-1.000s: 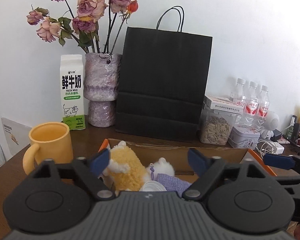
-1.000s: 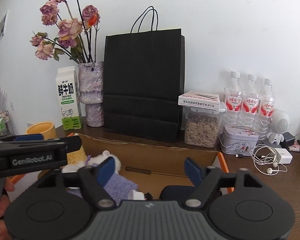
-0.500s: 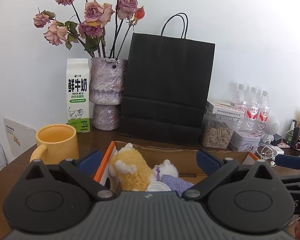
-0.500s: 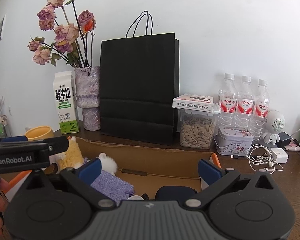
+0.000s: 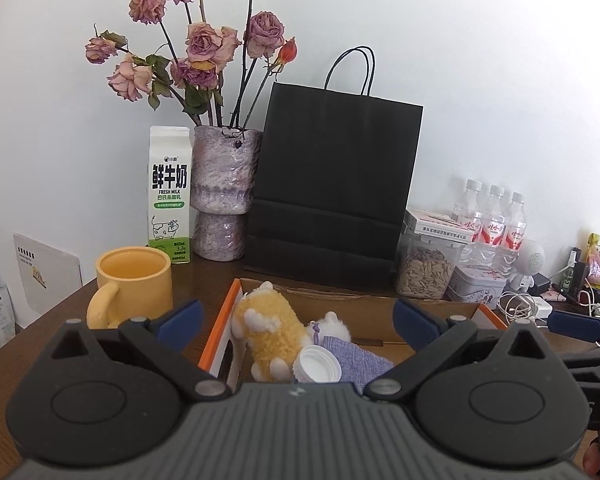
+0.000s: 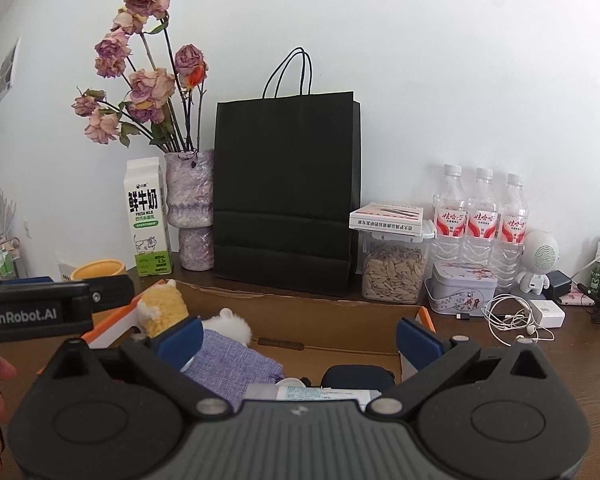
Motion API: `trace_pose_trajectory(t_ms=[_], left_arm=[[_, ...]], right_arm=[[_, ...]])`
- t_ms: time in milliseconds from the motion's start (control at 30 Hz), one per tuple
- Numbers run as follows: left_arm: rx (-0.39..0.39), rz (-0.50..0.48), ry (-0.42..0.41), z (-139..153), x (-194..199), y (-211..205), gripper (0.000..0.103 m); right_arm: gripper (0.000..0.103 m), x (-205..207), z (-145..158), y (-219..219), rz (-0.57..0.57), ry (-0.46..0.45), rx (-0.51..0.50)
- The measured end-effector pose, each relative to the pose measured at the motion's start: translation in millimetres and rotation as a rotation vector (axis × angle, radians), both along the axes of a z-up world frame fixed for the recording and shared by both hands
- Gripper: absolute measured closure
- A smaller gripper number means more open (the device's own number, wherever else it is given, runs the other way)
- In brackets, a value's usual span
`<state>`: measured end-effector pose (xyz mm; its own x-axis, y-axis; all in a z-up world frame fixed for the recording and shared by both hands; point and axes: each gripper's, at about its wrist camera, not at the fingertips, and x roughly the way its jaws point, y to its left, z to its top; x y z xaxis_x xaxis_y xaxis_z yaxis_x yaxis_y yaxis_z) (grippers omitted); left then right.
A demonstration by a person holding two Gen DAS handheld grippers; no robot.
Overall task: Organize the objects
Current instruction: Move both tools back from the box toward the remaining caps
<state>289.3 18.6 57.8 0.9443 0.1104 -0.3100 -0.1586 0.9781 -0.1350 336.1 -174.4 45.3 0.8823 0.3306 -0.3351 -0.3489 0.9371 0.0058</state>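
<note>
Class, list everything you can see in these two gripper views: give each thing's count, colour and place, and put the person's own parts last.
box: 1, brown card with orange edge, front centre of the table
plush: 1, yellow, left end of box
pouch: 1, lilac cloth, in box
cap: 1, white, in box beside plush
case: 1, dark blue, in box, right
mug: 1, yellow, left of box
milk carton: 1, white and green, back left
vase: 1, mauve, holds dried roses, beside carton
bag: 1, black paper, back centre
seed jar: 1, clear, right of bag
bottles: 3, clear with red labels, back right
tin: 1, grey, before bottles
left gripper: open
right gripper: open
</note>
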Motion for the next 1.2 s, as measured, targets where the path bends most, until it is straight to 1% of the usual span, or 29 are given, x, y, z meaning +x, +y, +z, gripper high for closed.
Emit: trace_pose_trajectory(t_ms=[133, 333, 500, 600, 867, 1067, 1200], left_arm=[[-0.003, 0.005, 0.005, 1.4, -16.8, 3.3, 0.000], [0.017, 0.007, 0.022, 1.5, -43.3, 8.1, 0.000], [0.038, 0.011, 0.053, -3.4, -62.6, 14.2, 0.000], [0.044, 0.011, 0.088, -10.5, -73.8, 19.4, 0.000], [0.068, -0.024, 0.206, -34.4, -102.1, 27.5, 0.000], [0.075, -0.064, 0.289, -54.2, -116.5, 26.9, 0.000], [0.070, -0.068, 0.316, -61.3, -117.3, 27.7, 0.000]], right_arm=[[0.000, -17.6, 2.5, -1.9, 0.006, -0.004, 0.004], [0.000, -47.0, 3.8, -6.2, 0.017, -0.008, 0.010], [0.000, -72.6, -0.9, -8.2, 0.035, 0.001, -0.006], [0.000, -86.7, -7.4, -8.3, 0.051, 0.017, -0.025], [0.000, -117.7, -34.0, -7.5, 0.115, 0.113, -0.071], [0.000, -126.4, -57.7, -1.0, 0.152, 0.208, -0.123], [0.000, -127.6, -67.3, 2.2, 0.165, 0.248, -0.139]])
